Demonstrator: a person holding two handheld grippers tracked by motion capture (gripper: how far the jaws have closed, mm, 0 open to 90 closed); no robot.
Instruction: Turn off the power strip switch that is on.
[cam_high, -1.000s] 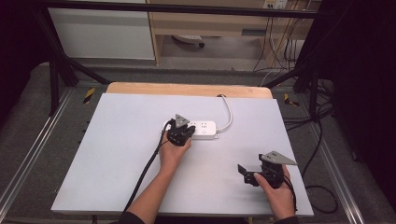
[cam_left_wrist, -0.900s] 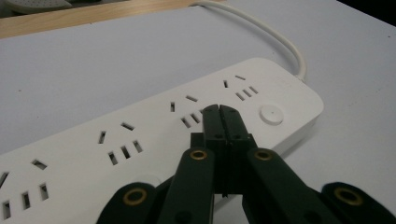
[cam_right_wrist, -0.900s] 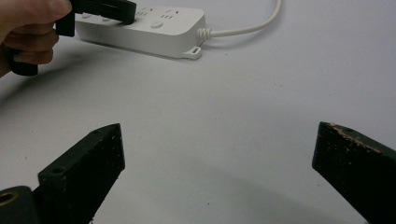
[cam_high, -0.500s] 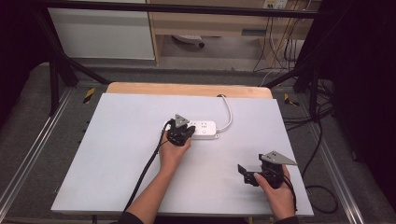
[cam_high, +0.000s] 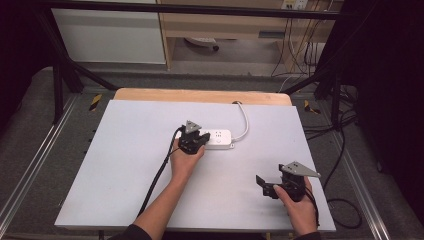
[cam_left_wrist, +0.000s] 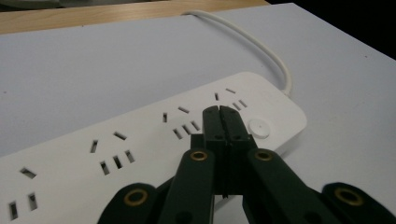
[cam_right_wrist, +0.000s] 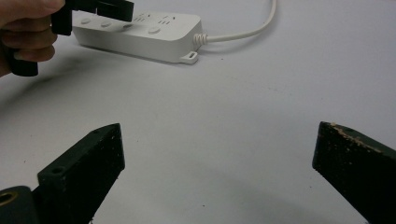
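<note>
A white power strip lies in the middle of the white table top, and its white cable curves off toward the far edge. My left gripper is over the strip's left part. In the left gripper view its jaws are shut together with nothing between them, the left gripper tips sitting above the strip beside a round button; whether they touch it I cannot tell. My right gripper rests near the front right, open. In the right gripper view the right gripper has bare table between its wide jaws, with the strip far ahead.
The white table top has a wooden strip along its far edge. The left gripper's black cable trails back along the forearm. Metal rails flank the table, and loose cables lie on the floor at right.
</note>
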